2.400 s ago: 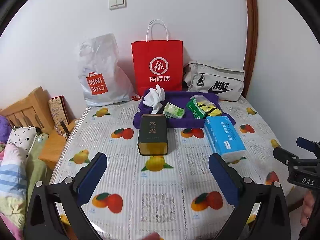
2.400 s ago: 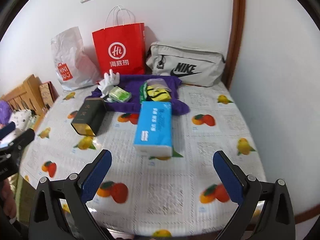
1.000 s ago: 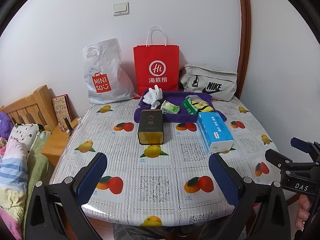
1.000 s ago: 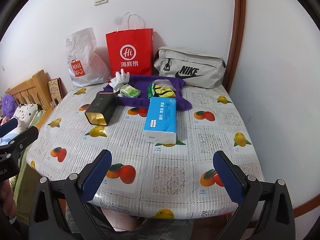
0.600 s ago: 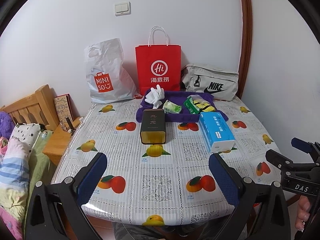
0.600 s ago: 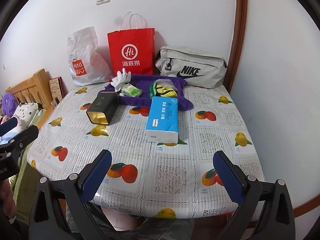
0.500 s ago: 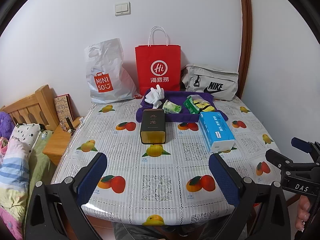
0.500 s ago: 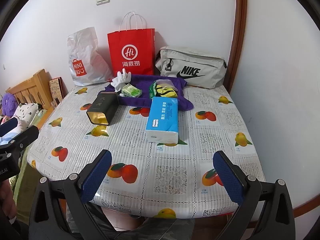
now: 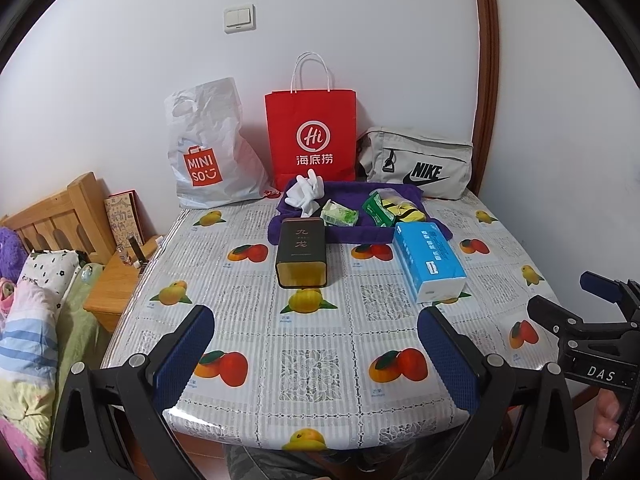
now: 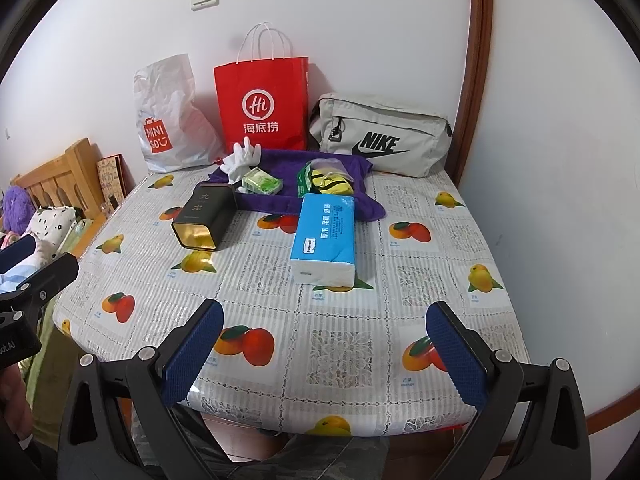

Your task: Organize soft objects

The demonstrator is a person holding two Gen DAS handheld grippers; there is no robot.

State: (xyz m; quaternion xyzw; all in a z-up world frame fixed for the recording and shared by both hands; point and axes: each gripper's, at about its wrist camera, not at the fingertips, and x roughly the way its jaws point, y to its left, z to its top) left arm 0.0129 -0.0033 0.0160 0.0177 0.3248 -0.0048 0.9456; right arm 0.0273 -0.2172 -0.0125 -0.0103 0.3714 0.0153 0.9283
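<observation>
both grippers held back over the near edge of the table (image 9: 248, 344), well apart from everything on it. left gripper (image 9: 316, 354) spread wide, nothing between its pads; right gripper (image 10: 326, 350) likewise wide and holding nothing.

step in hand: hard to fix. the layout fits either a pause ahead of sorting or a pull-back once the sorting is over (the soft things look grouped, but loosely). no grasp under way in either view, so no particular next move can be called.

where the soft things lie:
- purple towel (image 9: 356, 234) spread flat at the far middle, serving as a sort of tray.
- on it: white gloves (image 9: 306, 194) at its left end, a green tissue packet (image 9: 339, 214) in the middle, a green-and-yellow packaged bundle (image 9: 390, 208) to the right.
- blue tissue pack (image 9: 428, 260) lies on the cloth just in front of the towel's right corner, its far end at or over the towel's edge.

containers:
- dark tin (image 9: 301, 252) on its side, gold mouth facing the camera, touching the towel's front edge; inside looks bare from here.
- along the wall: white plastic bag (image 9: 208, 148), red paper bag (image 9: 311, 136), grey nike pouch (image 9: 418, 164). contents of all three hidden.
</observation>
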